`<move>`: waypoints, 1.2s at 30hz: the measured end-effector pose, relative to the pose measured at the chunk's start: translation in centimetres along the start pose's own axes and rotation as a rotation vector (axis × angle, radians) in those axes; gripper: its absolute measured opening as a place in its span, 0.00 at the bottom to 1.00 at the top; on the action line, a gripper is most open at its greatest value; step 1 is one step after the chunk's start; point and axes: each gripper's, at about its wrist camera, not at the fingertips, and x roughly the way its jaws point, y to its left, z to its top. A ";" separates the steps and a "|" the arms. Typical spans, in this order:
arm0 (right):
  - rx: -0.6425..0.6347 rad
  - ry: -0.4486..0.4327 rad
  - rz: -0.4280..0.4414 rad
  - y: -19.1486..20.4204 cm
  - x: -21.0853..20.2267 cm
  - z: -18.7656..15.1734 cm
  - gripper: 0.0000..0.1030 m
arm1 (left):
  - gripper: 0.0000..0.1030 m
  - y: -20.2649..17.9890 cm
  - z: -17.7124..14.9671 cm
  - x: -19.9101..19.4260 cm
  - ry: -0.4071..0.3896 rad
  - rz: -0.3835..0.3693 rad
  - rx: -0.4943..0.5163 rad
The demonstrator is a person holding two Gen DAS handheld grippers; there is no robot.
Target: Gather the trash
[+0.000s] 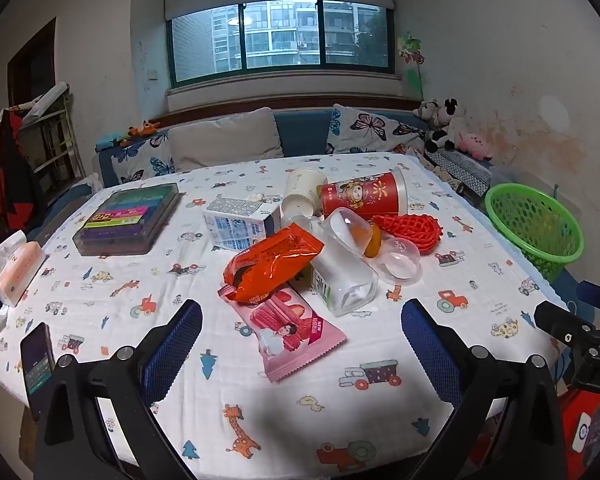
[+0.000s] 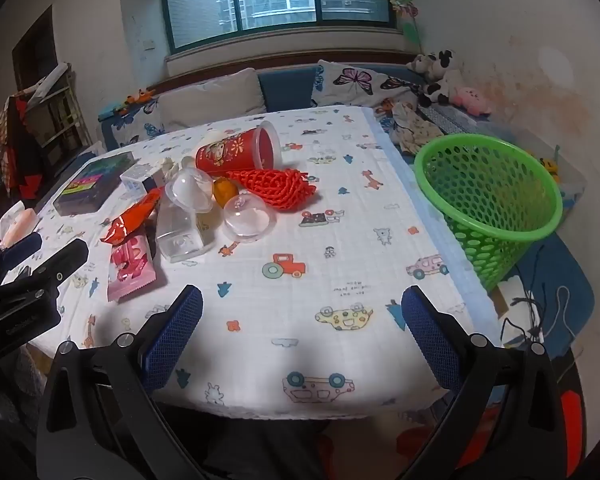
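A heap of trash lies mid-table: an orange snack bag (image 1: pixel 270 266), a pink wrapper (image 1: pixel 290 334), a clear bottle (image 1: pixel 342 268), a clear dome lid (image 1: pixel 400 258), red foam netting (image 1: pixel 408 232), a red cup (image 1: pixel 366 194) on its side, a white paper cup (image 1: pixel 302 192) and a small carton (image 1: pixel 240 222). The green mesh basket (image 2: pixel 488 204) stands at the table's right edge. My left gripper (image 1: pixel 302 354) hovers open just short of the pink wrapper, nothing between its fingers. My right gripper (image 2: pixel 302 340) hangs open over bare cloth near the front edge, left of the basket.
A case of coloured items (image 1: pixel 128 220), a tissue pack (image 1: pixel 16 270) and a phone (image 1: pixel 38 364) lie on the table's left side. A cushioned sofa (image 1: pixel 300 132) with soft toys runs behind the table. The printed tablecloth (image 2: pixel 340 208) covers the whole top.
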 end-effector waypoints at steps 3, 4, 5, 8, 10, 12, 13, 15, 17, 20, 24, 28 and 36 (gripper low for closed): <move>0.003 0.000 0.002 -0.2 -0.1 0.0 0.96 | 0.94 -0.1 0.1 0.3 0.015 -0.003 0.004; 0.004 0.000 0.001 -0.3 -0.1 0.0 0.96 | 0.94 -0.3 0.0 0.1 0.014 -0.003 0.005; 0.003 0.000 0.000 -0.3 -0.1 0.0 0.96 | 0.94 -0.4 0.0 0.2 0.014 -0.002 0.005; -0.001 0.003 -0.005 -0.1 0.2 0.0 0.96 | 0.94 -0.6 0.2 0.4 0.014 0.000 0.008; 0.000 0.002 -0.004 -0.1 0.0 0.0 0.96 | 0.94 -0.1 0.0 0.0 0.008 -0.005 0.002; 0.000 0.003 -0.002 0.1 0.1 0.0 0.96 | 0.94 -0.2 0.0 0.1 0.010 -0.004 0.003; 0.002 0.002 -0.001 0.0 0.1 0.0 0.96 | 0.94 -0.3 -0.1 0.3 0.009 -0.003 0.002; -0.001 0.002 0.000 0.0 0.0 -0.1 0.96 | 0.94 -0.2 -0.1 0.2 0.009 -0.002 0.003; -0.003 0.005 0.002 -0.1 0.2 0.0 0.96 | 0.94 -0.2 -0.1 0.2 0.008 -0.003 0.003; -0.004 0.005 0.001 0.0 0.2 0.0 0.96 | 0.94 -0.2 -0.2 0.2 0.006 -0.002 0.001; -0.002 0.006 -0.001 0.1 0.2 0.1 0.96 | 0.94 -0.2 -0.2 0.2 0.005 0.000 0.001; -0.003 0.005 0.000 0.0 0.3 0.1 0.96 | 0.94 0.0 -0.2 0.5 0.007 0.001 -0.001; -0.004 0.010 0.003 0.0 0.5 0.2 0.96 | 0.94 0.0 -0.2 0.6 0.008 0.000 -0.001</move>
